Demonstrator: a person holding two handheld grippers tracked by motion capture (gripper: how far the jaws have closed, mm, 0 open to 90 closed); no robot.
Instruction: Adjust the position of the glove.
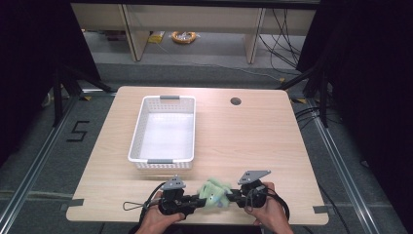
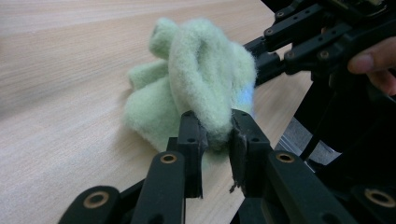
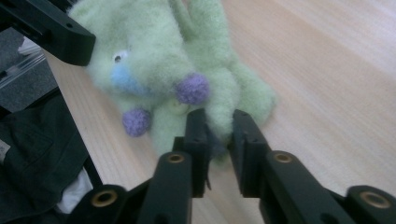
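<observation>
plush toy [image 1: 214,193] pinched between both hand-held grippers

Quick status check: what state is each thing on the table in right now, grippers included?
Green plush toy: crumpled at the table's near edge, pinched from both sides.
Left gripper: jaws shut on the toy's fleece.
Right gripper: jaws shut on a limb of the toy.
White basket: upright, empty.

A pale green plush toy [image 3: 187,70] with purple pom-poms and a blue patch lies at the edge of the light wooden surface [image 3: 327,70], one fuzzy limb pinched in the right claw [image 3: 218,135]; the left claw [image 3: 46,28] reaches in from upper left.
</observation>
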